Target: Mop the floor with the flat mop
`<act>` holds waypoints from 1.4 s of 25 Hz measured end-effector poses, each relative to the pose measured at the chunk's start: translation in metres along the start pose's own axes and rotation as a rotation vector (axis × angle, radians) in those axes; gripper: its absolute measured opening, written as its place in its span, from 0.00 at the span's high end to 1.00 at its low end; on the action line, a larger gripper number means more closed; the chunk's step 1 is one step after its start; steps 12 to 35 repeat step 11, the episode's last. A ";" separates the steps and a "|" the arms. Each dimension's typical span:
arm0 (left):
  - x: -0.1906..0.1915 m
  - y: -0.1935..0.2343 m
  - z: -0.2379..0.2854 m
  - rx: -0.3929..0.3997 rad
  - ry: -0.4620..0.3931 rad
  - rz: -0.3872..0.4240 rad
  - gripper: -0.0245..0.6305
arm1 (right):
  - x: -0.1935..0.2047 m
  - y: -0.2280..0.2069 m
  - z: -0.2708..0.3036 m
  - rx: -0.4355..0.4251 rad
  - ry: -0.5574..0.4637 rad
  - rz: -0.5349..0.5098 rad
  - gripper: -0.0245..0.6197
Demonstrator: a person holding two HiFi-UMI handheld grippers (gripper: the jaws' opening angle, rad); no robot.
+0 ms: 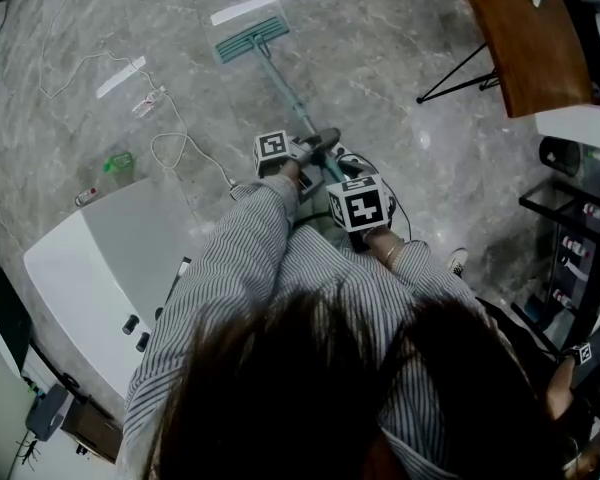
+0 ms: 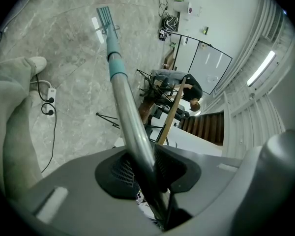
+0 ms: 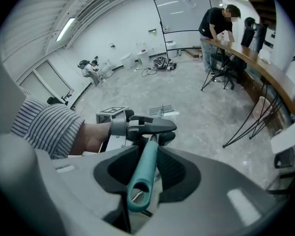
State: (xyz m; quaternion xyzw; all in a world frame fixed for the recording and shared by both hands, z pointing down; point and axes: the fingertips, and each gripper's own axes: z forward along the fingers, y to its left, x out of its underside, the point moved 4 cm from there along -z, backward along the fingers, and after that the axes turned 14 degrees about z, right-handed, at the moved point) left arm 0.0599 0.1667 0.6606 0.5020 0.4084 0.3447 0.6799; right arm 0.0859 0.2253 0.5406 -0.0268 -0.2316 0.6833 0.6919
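Head view: the mop lies flat on the floor, well ahead of you. Both sleeves reach forward, and the left tool sits just ahead of the right tool on the pole. The spaced hold is probably for leverage.

Left gripper view: your left tool runs near level and is clamped tight on the pole.

Right gripper view: your right tool tips steeply down, closed round the teal grip at the top end, likely to steer.

white cable coiled | wooden counter upper right | white cabinet lower left
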 end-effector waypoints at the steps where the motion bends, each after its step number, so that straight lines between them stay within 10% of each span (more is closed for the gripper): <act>1: 0.001 -0.001 0.000 0.003 -0.002 0.000 0.82 | 0.000 -0.001 0.000 0.003 0.000 -0.001 0.78; 35: 0.001 -0.006 0.006 0.014 -0.026 -0.010 0.82 | -0.004 -0.006 -0.004 0.011 -0.006 -0.002 0.78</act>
